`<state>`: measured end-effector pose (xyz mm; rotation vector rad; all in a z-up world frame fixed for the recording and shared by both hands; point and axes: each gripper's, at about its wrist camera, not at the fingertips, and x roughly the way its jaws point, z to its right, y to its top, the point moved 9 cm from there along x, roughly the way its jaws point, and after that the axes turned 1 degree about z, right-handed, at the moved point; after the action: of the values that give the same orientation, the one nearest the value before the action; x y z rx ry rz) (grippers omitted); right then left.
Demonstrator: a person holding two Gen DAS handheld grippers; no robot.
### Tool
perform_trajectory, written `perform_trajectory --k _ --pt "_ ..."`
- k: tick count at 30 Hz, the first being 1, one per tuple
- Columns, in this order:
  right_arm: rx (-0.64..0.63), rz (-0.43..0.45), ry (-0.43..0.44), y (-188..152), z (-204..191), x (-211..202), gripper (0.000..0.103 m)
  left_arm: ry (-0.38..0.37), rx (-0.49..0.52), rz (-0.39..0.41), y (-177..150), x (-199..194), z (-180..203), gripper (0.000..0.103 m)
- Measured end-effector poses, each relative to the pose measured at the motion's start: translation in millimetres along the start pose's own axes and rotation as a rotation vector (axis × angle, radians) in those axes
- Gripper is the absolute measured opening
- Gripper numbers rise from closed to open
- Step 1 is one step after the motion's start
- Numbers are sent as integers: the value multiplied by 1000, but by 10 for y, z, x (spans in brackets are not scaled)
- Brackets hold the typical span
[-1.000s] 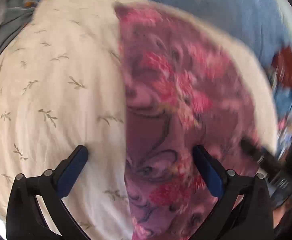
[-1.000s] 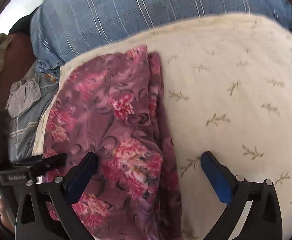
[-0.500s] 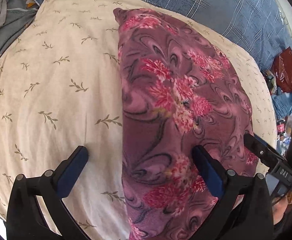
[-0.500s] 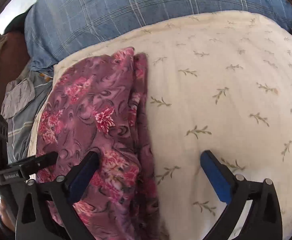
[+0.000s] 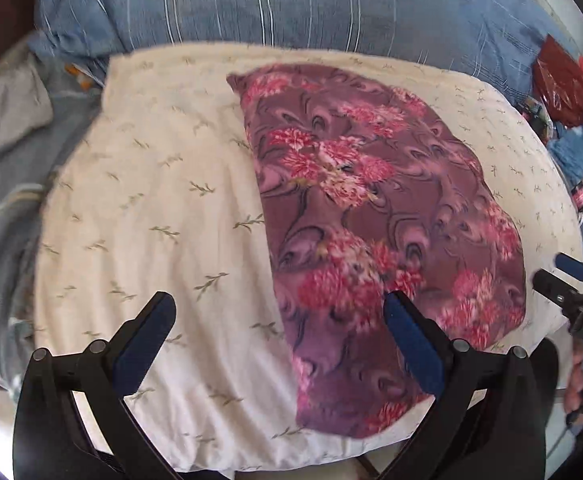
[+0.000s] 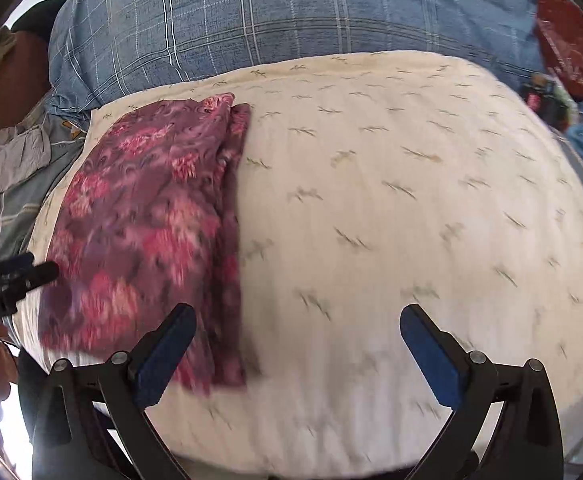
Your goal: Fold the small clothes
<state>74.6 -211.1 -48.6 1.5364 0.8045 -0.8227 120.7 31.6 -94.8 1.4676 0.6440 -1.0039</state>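
Note:
A folded purple garment with pink flowers lies flat on a cream pillow with a leaf print. In the right wrist view the garment covers the left part of the pillow. My left gripper is open and empty, held above the garment's left edge. My right gripper is open and empty, held above the bare pillow just right of the garment. Each gripper shows at the edge of the other's view, the right one and the left one.
A blue checked bedsheet lies behind the pillow. A grey cloth and striped fabric lie at the left. A red bag and mixed clutter sit at the right.
Both grippers have pulled back and up from the garment, so more of the pillow and the sheet shows. The garment lies still, folded. The right gripper has shifted right, off the garment.

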Motion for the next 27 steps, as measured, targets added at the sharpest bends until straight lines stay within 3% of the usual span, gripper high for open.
perform_trajectory --k 3,10,18,27 --pt "-2 31 -45 -114 57 -154 103 10 -9 56 -40 -163 -60 103" --pt "-45 87 -70 -315 -27 -431 103 137 19 163 -91 -445 -102 103" --pt "-180 156 -152 -431 -274 -603 103 150 68 175 -269 -608 -42 103" --pt "-184 158 -133 -415 -375 -622 103 140 89 178 -388 -690 -68 103"
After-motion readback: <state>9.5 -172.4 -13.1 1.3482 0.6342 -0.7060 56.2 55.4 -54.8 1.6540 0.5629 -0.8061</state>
